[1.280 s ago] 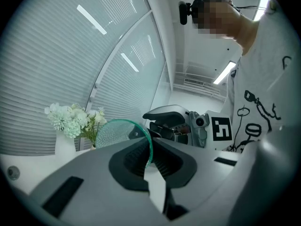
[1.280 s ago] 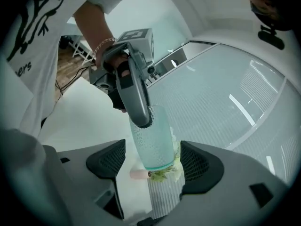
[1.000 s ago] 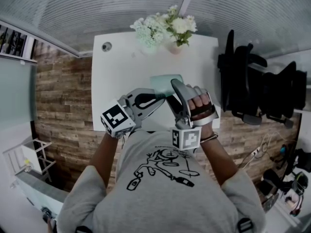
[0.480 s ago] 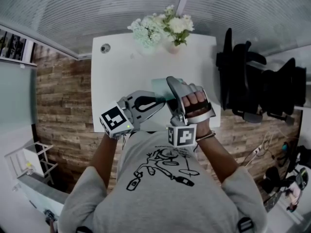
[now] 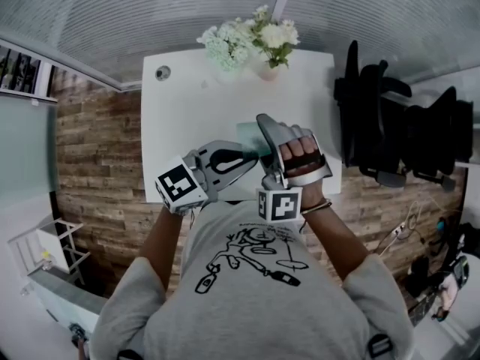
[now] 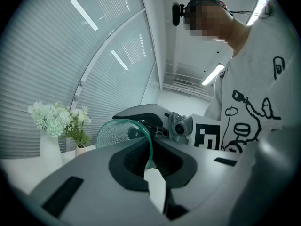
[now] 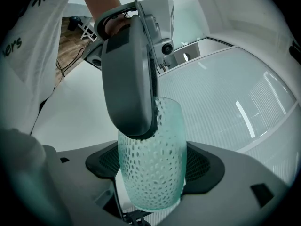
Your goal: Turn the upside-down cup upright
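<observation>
The right gripper has its two dark pads pressed against the sides of a pale green cup of dimpled glass, one pad at 8 o'clock of the cup and one at 4 o'clock. The cup stands up between them in the lower middle of the view. From 12 o'clock the left gripper comes down, and its grey jaw covers the cup's upper edge at 11 o'clock. A hand holds this gripper at the top. A white shirt with black print fills 9 to 10 o'clock, a wooden floor shows at 11 o'clock, and pale blinds fill 2 to 4 o'clock.
</observation>
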Tool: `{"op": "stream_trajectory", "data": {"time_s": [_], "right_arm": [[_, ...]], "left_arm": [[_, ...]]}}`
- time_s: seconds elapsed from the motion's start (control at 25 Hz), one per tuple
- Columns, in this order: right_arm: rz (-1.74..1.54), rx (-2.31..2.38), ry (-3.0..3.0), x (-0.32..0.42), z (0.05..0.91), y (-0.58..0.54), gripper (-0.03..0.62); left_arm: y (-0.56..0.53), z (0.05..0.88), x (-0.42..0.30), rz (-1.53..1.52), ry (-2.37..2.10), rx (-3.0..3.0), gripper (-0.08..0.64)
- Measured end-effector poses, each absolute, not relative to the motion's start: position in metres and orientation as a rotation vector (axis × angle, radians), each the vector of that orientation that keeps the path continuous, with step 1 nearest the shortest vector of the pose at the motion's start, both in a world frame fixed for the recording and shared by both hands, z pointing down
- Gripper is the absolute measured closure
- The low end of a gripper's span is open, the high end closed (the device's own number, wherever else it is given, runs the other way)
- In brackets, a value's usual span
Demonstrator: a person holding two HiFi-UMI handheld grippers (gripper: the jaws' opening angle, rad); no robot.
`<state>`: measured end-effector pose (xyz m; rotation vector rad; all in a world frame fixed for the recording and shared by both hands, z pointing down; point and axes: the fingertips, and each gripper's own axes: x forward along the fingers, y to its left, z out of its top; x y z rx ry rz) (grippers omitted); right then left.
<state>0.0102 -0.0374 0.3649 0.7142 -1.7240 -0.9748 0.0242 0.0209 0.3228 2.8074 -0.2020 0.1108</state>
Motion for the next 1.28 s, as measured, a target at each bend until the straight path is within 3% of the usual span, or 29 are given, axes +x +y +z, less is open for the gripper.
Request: {"op": "stream_trajectory", "data": {"time_s": [0.48,0.96,1.28], "right_arm": [[-0.94,0.749,-1.741,0.007,0.366,-0.04,0.228],[-0.791,0.839,-1.838,0.013,0.368,-0.044,0.229],[-0.556,0.972,-2.062,0.011,0.355,-0.049,0.228]], "left_arm": [[0.017,0.324,0.018,0.117,-0.255,2.822,0.525],[0.003,0.325,0.004,0.101,-0.387,2.84,0.389],[-0.014,0.321,-0.01,0.03,-0.553,2.803,0.246]]}}
